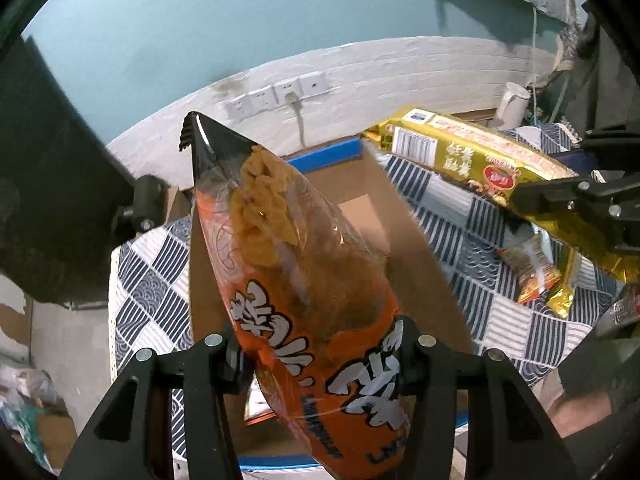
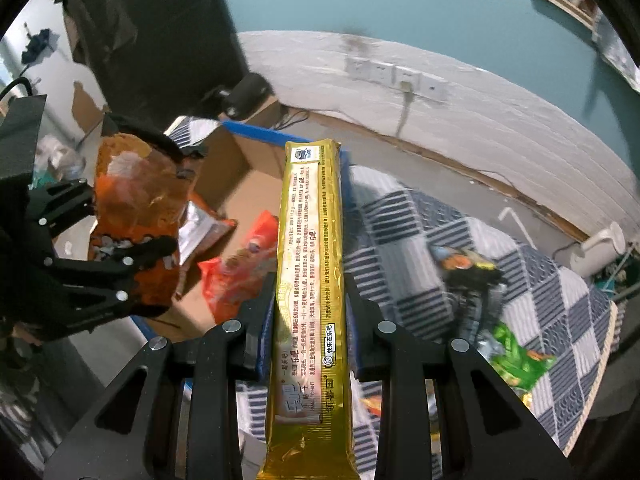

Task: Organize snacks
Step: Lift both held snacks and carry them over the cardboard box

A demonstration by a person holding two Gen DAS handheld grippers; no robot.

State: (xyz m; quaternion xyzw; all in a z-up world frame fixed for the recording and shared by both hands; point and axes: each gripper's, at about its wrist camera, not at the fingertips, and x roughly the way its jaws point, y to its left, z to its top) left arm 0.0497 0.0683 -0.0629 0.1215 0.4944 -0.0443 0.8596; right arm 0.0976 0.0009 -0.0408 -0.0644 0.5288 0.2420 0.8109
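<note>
My left gripper is shut on an orange snack bag with a clear window and a black top, held over an open cardboard box. My right gripper is shut on a long gold snack packet that points away from me. In the left wrist view that gold packet and the right gripper are at the right, above the cloth. From the right wrist, the left gripper holds the orange bag over the box, which contains orange and red snack bags.
The box has blue-taped edges and sits on a blue-and-white checked cloth. Loose snack packets lie on the cloth: a green one, a dark one and small orange and gold ones. A white wall with sockets stands behind.
</note>
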